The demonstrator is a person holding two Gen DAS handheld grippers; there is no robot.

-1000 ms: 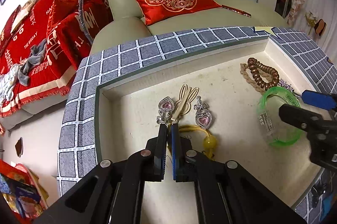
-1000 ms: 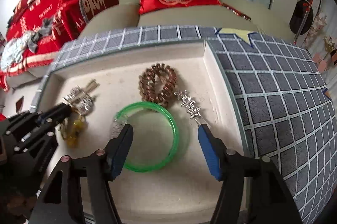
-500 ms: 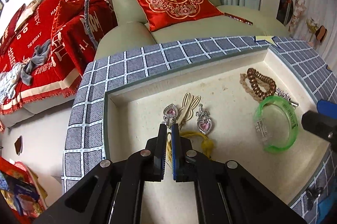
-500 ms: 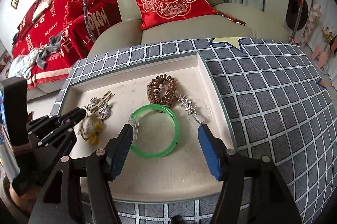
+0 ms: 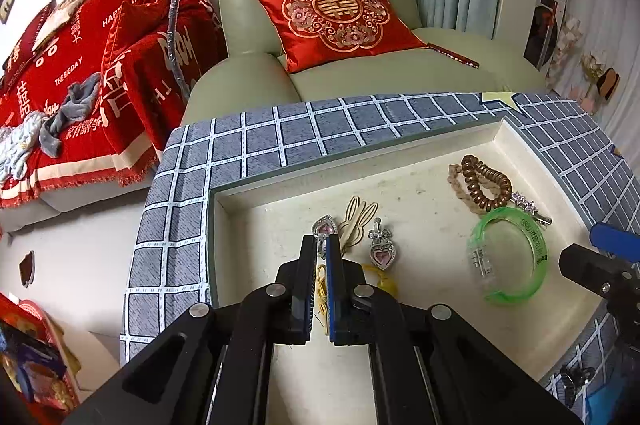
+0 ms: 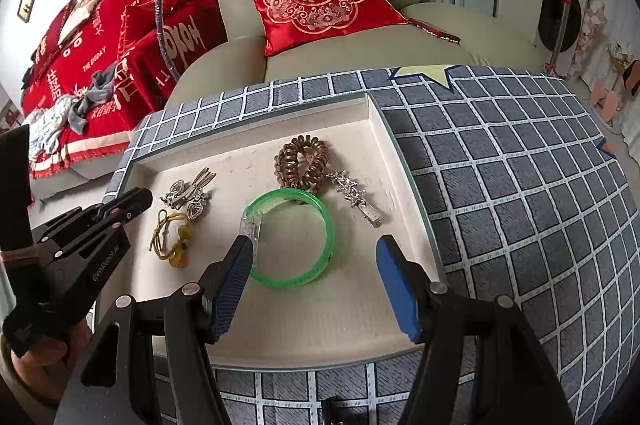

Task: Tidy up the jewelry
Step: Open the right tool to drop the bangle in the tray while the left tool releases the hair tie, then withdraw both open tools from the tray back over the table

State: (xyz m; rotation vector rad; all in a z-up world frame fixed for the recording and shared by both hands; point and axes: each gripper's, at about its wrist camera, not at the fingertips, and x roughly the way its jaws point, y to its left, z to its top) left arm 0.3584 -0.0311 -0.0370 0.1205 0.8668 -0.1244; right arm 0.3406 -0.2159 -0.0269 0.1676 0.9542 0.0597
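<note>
Just beyond the green bangle (image 6: 290, 237) in the tray (image 6: 404, 161), the right gripper (image 6: 316, 283) is hovering agape; left gripper (image 5: 320, 257) pinched empty, farther off.

A pale green leather armchair (image 5: 320, 5) holds a red embroidered satin cushion (image 5: 340, 15); beside it lies a red printed throw (image 5: 80, 65).
</note>
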